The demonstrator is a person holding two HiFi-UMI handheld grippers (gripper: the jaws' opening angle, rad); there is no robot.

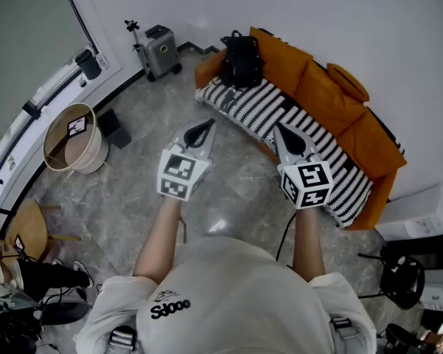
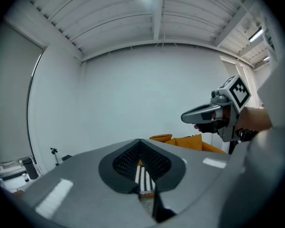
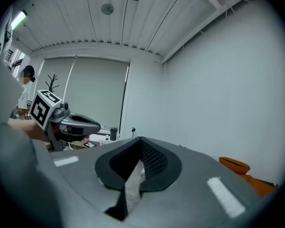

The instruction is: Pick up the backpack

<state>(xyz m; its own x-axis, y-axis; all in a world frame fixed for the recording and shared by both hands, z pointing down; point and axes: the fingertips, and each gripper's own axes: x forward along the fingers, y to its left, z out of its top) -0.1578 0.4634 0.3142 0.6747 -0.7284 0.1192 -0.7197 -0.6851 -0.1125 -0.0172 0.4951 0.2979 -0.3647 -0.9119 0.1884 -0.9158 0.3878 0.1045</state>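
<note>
The left gripper (image 1: pixel 206 126) and the right gripper (image 1: pixel 281 133) are both hovering clenched and empty in front of the sofa (image 1: pixel 332 98), well apart from the backpack (image 1: pixel 241 60), which is sitting upright on the sofa's far end. The approach is likely calling for opened jaws aimed at its top handle. A suitcase (image 1: pixel 161 50) is standing near that end, and nothing seems to be blocking the way.

backpack (image 1: pixel 241 60): black, looks zipped up and pretty full
pose: sitting upright, top handle sticking up
spot: far left end of the orange sofa (image 1: pixel 332 98), on the striped seat, leaning on the backrest
</note>
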